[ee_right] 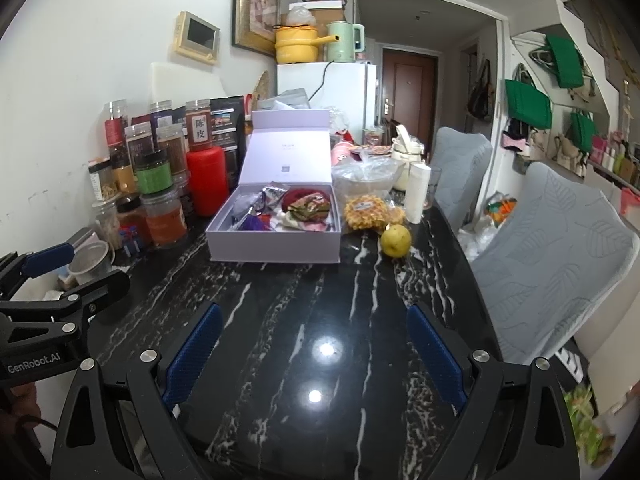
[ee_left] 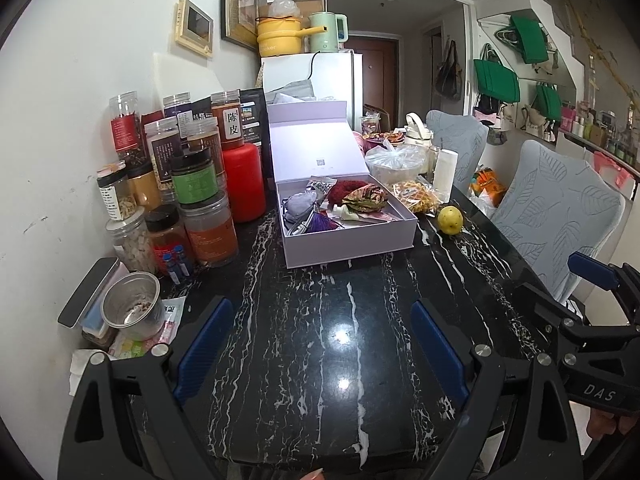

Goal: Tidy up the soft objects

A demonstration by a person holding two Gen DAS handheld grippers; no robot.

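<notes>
Black marble table (ee_left: 320,320) under me, both claws released, nothing btwn the pads. Left gripper (ee_left: 322,348) & right gripper (ee_right: 314,354) hang near; the lavender box (ee_left: 344,236) w/ soft bits sits far ahead, long axis pointing away. Left looks nearer, I reckon.

box (ee_left: 344,240) – pale lilac | table (ee_left: 320,320) – black, white-veined | canister (ee_left: 244,184) – red
</notes>
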